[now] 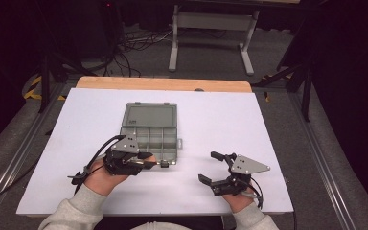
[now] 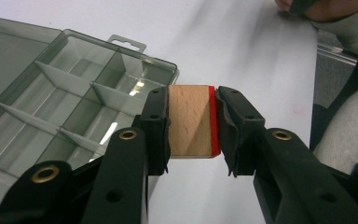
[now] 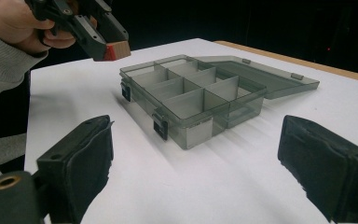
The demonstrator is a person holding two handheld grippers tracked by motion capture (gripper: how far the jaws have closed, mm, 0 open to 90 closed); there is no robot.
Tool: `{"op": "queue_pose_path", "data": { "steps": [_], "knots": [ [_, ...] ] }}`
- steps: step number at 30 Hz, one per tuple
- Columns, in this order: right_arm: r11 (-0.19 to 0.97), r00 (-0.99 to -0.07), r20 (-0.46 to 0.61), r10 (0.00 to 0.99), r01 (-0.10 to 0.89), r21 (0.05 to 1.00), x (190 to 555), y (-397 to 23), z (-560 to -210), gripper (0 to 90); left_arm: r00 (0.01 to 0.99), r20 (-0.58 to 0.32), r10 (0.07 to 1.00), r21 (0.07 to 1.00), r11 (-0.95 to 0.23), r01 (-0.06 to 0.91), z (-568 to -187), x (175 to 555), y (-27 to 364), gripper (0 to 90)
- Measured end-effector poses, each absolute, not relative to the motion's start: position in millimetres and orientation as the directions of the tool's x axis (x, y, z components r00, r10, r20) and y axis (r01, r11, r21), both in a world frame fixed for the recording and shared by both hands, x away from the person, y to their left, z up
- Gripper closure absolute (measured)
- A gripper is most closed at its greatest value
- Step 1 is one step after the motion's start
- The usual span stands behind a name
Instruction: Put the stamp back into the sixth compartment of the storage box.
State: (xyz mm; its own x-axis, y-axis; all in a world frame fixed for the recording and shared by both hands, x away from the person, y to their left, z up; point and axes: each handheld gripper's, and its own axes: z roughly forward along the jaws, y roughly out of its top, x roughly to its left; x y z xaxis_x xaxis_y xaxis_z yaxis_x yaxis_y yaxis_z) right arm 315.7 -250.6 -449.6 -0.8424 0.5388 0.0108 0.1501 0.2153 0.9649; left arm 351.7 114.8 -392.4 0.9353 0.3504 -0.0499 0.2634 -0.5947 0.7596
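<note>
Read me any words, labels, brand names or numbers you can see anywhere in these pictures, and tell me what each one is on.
None can be read.
The grey plastic box shows no label, only a faint mark on its front wall in the right gripper view, too small to read.
The wooden block in the left gripper has a red edge and no print.
The right gripper bears no lettering.

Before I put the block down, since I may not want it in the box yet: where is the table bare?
The white table is bare right of the box up to the far edge, and left of it too. The near strip between the two tongs is also free. It is crowded at the box's near left corner, where the left tongs hold the block.
</note>
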Motion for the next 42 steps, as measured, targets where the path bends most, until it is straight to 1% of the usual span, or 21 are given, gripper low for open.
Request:
{"op": "queue_pose_path", "data": {
  "steps": [9,24,32,42],
  "knots": [
    [0.216,-0.843,0.011,0.538,0.150,0.965,315.7,-250.5,-449.7,11.0,0.919,-0.071,0.387,0.762,-0.574,0.301,-392.0,361.5,121.7,65.9],
    [0.216,-0.843,0.011,0.538,0.150,0.965,315.8,-250.6,-449.7,11.0,0.888,-0.082,0.453,0.757,-0.551,0.351,-394.0,375.4,130.7,65.8],
    [0.216,-0.843,0.010,0.538,0.150,0.965,315.8,-250.5,-449.7,11.0,0.862,-0.092,0.499,0.749,-0.536,0.390,-397.7,385.6,136.7,65.8],
    [0.213,-0.842,0.011,0.539,0.150,0.965,315.8,-250.8,-449.7,10.9,0.841,-0.107,0.531,0.740,-0.522,0.424,-403.7,395.5,140.4,65.8]
  ]
}}
